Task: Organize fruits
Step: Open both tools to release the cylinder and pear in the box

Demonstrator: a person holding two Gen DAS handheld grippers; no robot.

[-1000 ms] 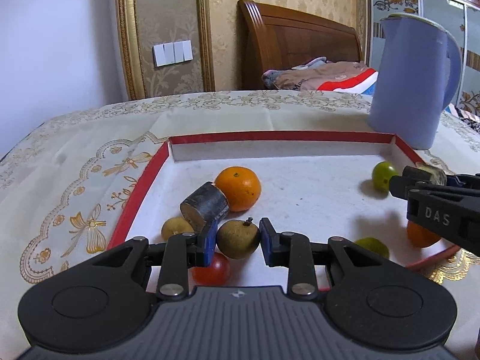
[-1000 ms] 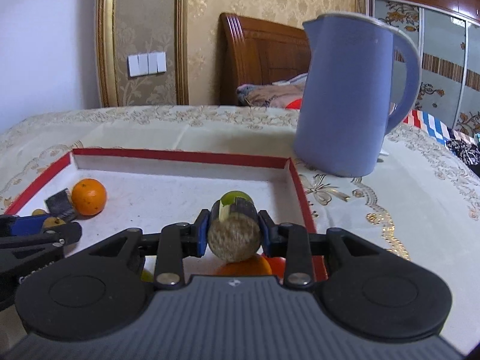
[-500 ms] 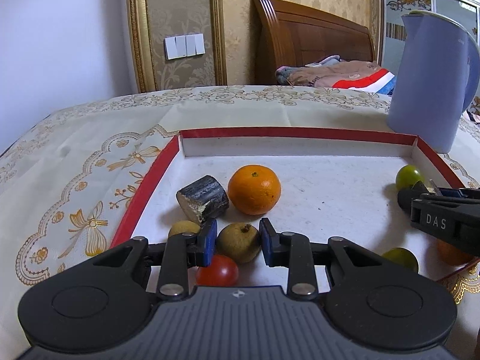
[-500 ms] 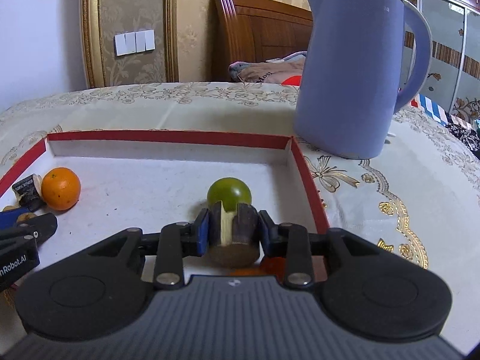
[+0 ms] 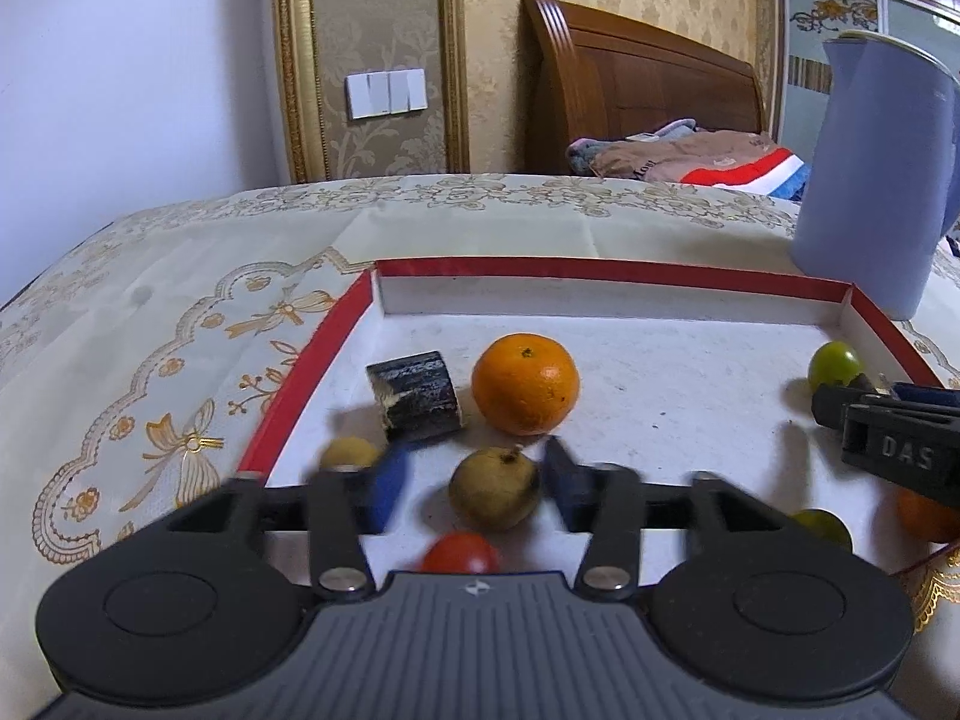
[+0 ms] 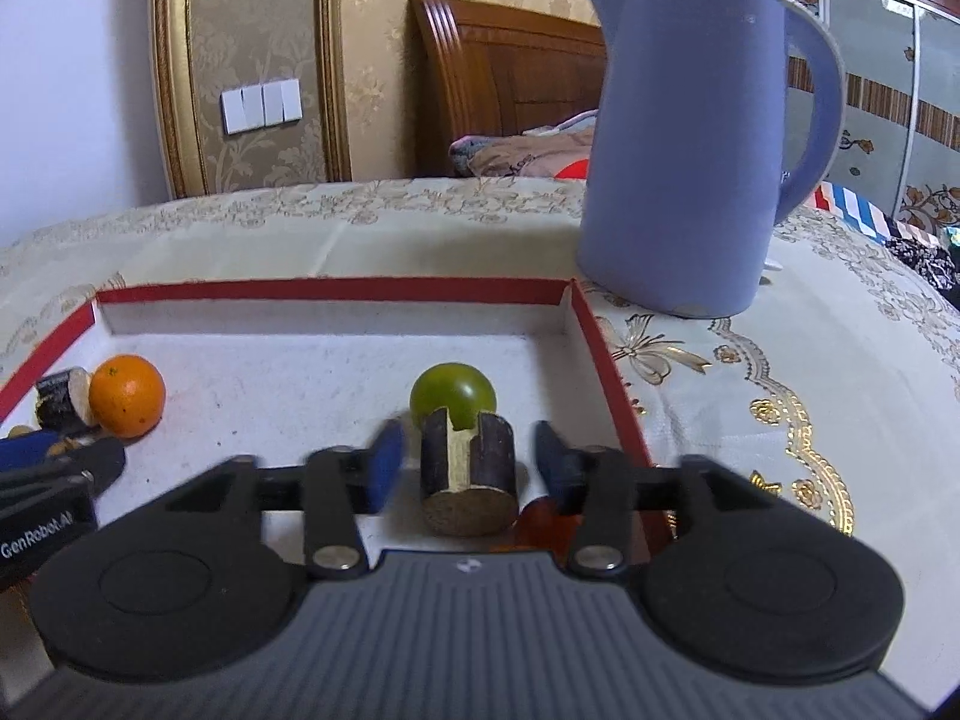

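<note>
A red-rimmed white tray (image 5: 312, 354) holds the fruit. In the left wrist view my left gripper (image 5: 474, 483) has its jaws opening around a brownish-yellow fruit (image 5: 495, 495) that rests on the tray floor, clear of both pads. Beyond it lie an orange (image 5: 525, 384) and a dark cut sugarcane piece (image 5: 414, 396). In the right wrist view my right gripper (image 6: 468, 465) is likewise opening around a second dark sugarcane piece (image 6: 468, 474), which stands on the tray untouched. A green fruit (image 6: 453, 396) sits just behind it.
A blue kettle (image 6: 696, 144) stands on the embroidered tablecloth beyond the tray's far right corner. A red tomato (image 5: 459, 552), a small yellow fruit (image 5: 348, 453), a second green fruit (image 5: 822, 525) and another orange (image 5: 924, 516) lie near the tray's front edge.
Both grippers lowered their loads onto the tray and spread their jaws; the brownish-yellow fruit and the sugarcane piece now rest free between the pads.
</note>
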